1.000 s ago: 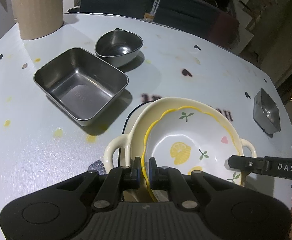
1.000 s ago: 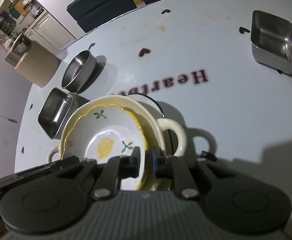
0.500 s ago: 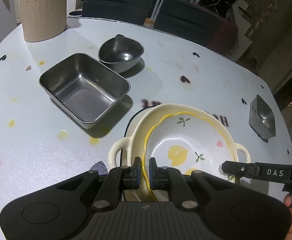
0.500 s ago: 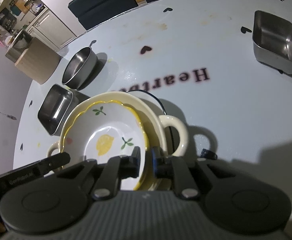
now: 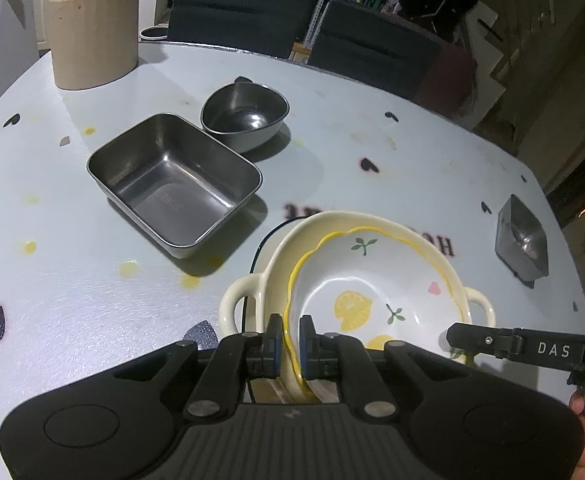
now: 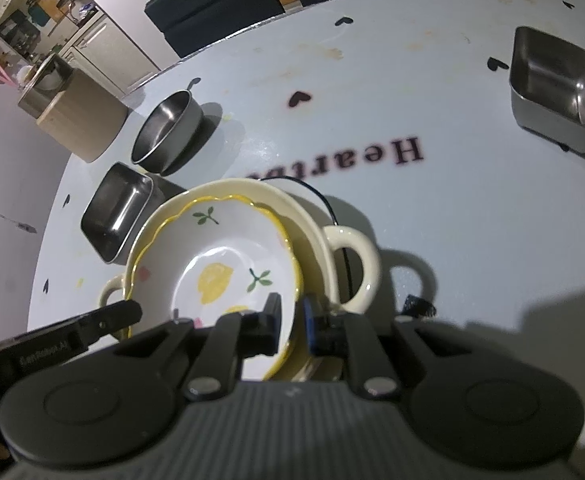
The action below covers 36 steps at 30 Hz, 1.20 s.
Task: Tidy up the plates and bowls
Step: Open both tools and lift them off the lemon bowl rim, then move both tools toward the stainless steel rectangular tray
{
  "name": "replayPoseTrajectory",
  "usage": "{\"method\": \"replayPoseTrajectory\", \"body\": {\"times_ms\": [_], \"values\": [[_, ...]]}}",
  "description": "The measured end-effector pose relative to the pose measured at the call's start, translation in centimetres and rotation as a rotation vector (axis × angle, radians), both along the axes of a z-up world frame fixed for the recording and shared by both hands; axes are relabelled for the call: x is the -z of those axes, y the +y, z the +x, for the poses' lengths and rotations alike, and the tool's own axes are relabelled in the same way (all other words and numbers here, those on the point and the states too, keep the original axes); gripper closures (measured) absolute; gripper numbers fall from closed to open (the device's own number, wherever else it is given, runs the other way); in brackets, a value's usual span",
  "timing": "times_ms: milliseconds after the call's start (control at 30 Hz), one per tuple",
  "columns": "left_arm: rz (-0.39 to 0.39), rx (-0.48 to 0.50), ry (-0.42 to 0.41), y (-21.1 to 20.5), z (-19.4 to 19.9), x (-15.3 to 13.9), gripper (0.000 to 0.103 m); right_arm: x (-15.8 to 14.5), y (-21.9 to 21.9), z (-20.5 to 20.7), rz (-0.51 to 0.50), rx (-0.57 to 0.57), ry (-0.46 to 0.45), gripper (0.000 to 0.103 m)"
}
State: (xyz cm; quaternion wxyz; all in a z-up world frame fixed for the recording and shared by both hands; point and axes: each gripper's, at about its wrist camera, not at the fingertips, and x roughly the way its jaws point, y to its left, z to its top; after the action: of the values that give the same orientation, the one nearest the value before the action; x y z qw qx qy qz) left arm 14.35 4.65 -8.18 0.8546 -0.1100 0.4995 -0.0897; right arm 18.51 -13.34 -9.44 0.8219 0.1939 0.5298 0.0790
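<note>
Both tools clamped on the lemon bowl's rim, from opposite sides.

Left tool (image 5: 290,346) angles steeply down, pads pinching the scalloped yellow rim of the lemon bowl (image 5: 372,280); right tool (image 6: 292,322) likewise on the far rim. Bowl sits mouth-up, slightly tilted, nested in a cream two-handled dish (image 5: 276,264) on the pale blue heart-print tabletop (image 5: 92,280). Beyond: steel rectangular tray (image 5: 172,180), steel round bowl (image 5: 244,118), small steel tray (image 6: 556,88), beige canister (image 5: 92,28), dark chairs (image 5: 236,4).
</note>
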Motion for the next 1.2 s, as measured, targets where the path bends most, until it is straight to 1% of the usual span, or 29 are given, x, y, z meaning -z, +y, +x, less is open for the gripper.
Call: {"method": "replayPoseTrajectory", "body": {"times_ms": [67,100,167,233,267,300,367,400,433,500,533,567,600,633,733,867,933,967,1033,1100,1200], "values": [[-0.028,-0.005,-0.015,0.2,-0.4,-0.5,0.091,-0.4,-0.2,-0.3,0.003,-0.003,-0.015,0.087],[-0.041,-0.006,-0.023,0.2,-0.6,-0.7,0.087,-0.6,-0.3,-0.4,0.004,-0.004,-0.024,0.087],[-0.061,-0.008,-0.047,0.3,-1.1,-1.4,0.083,-1.0,-0.5,-0.9,0.002,-0.003,-0.046,0.087],[-0.074,-0.004,-0.073,0.3,-1.4,-2.1,0.081,-1.4,-0.6,-1.2,0.009,-0.005,-0.071,0.087],[-0.077,-0.007,-0.092,0.3,-1.6,-2.5,0.076,-1.6,-0.7,-1.3,0.011,-0.006,-0.082,0.087],[-0.075,-0.011,-0.108,0.4,-1.8,-2.9,0.069,-1.8,-0.7,-1.4,0.009,-0.005,-0.095,0.087],[-0.062,-0.02,-0.147,0.8,-1.9,-3.6,0.065,-2.4,-0.7,-1.6,0.007,-0.003,-0.124,0.087],[-0.053,-0.029,-0.165,1.0,-2.0,-3.9,0.063,-2.6,-0.8,-1.6,0.015,0.0,-0.139,0.084],[-0.045,-0.041,-0.179,1.3,-2.0,-4.1,0.061,-3.0,-0.9,-1.6,0.024,0.005,-0.157,0.079],[-0.027,-0.067,-0.209,2.1,-1.8,-4.7,0.051,-3.5,-1.0,-1.6,0.035,0.011,-0.191,0.073],[-0.021,-0.078,-0.223,2.5,-1.7,-4.9,0.048,-3.8,-0.9,-1.5,0.04,0.012,-0.209,0.068],[-0.013,-0.09,-0.24,2.9,-1.5,-5.1,0.041,-4.1,-0.8,-1.4,0.049,0.01,-0.226,0.066],[-0.005,-0.104,-0.258,3.4,-1.2,-5.3,0.034,-4.4,-0.7,-1.4,0.063,0.007,-0.246,0.059],[0.006,-0.12,-0.275,3.9,-0.9,-5.5,0.031,-4.7,-0.6,-1.2,0.079,0.005,-0.263,0.052],[0.026,-0.159,-0.306,5.4,0.3,-5.8,0.026,-5.6,0.1,-0.4,0.123,0.009,-0.314,0.039],[0.051,-0.2,-0.336,7.2,2.4,-5.8,0.019,-6.5,0.9,1.2,0.18,0.009,-0.355,0.031],[0.071,-0.212,-0.345,8.1,3.6,-5.5,0.016,-6.6,1.6,2.3,0.208,0.002,-0.356,0.019],[0.079,-0.214,-0.335,8.6,4.4,-5.3,0.013,-6.5,1.9,2.8,0.224,-0.002,-0.351,0.015],[0.086,-0.23,-0.312,9.4,5.6,-4.7,0.011,-6.2,2.5,3.8,0.252,0.004,-0.334,0.005],[0.087,-0.238,-0.287,10.0,6.8,-4.0,0.011,-5.7,3.3,4.8,0.269,0.029,-0.31,0.0],[0.102,-0.238,-0.266,10.7,8.3,-2.7,0.011,-4.6,4.3,6.5,0.315,0.049,-0.274,0.0]]}}
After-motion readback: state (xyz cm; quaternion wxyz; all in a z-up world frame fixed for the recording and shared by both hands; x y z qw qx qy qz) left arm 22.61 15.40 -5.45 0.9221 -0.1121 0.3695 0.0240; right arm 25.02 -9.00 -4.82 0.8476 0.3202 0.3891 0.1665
